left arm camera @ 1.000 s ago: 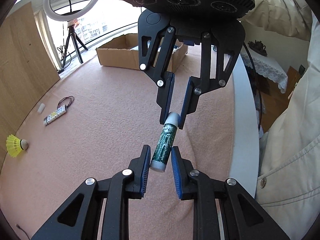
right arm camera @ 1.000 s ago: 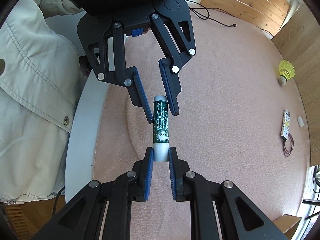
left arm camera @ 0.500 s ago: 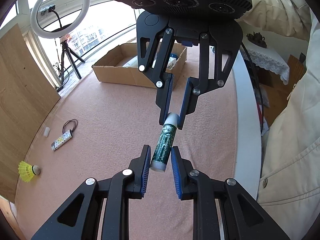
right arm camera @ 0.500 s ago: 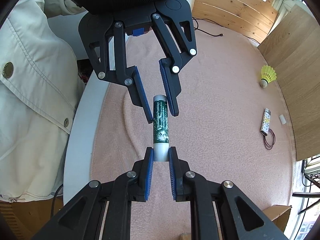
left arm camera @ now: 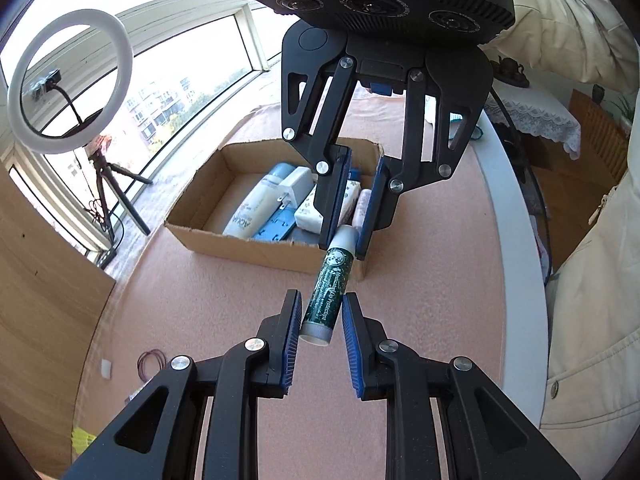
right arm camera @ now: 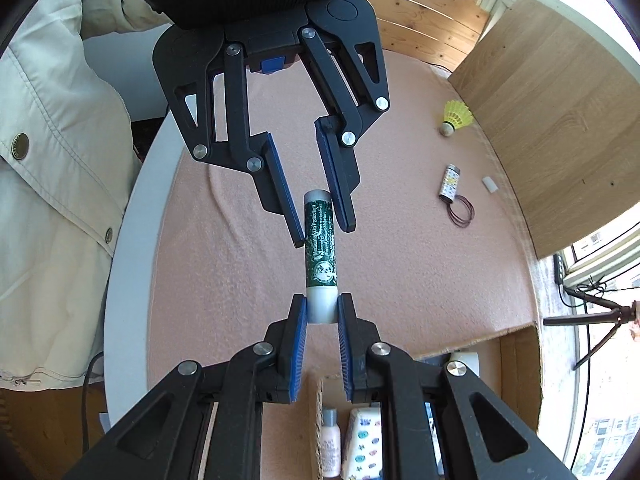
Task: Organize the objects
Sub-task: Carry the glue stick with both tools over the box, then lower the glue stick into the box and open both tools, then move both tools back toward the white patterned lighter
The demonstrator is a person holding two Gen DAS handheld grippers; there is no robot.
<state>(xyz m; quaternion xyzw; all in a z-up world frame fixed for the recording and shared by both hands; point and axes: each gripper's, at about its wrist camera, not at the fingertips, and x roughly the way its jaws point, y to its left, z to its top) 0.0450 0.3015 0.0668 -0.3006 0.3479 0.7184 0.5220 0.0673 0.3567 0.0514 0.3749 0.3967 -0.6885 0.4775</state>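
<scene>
A slim lip balm tube (left arm camera: pixel 329 291) with a dark green printed label and a pale grey cap hung in the air between two facing grippers, above a pink-covered surface (left arm camera: pixel 224 304). The right gripper (right arm camera: pixel 322 318) had its blue-padded fingers (right arm camera: pixel 301 334) closed on the cap end. The left gripper (left arm camera: pixel 318 322) had its fingers (left arm camera: pixel 294 322) parted around the tube's other end: one pad looked to be touching it, with a gap at the other. Just behind the tube sat an open cardboard box (left arm camera: pixel 256 250) holding a white bottle (left arm camera: pixel 253 213), a charger plug and small packets. Farther off on the surface lay a yellow shuttlecock (right arm camera: pixel 456 117), a small patterned cylinder (right arm camera: pixel 449 183) and a looped hair tie (right arm camera: pixel 462 210). A ring light (left arm camera: pixel 68 80) stood by the window.
</scene>
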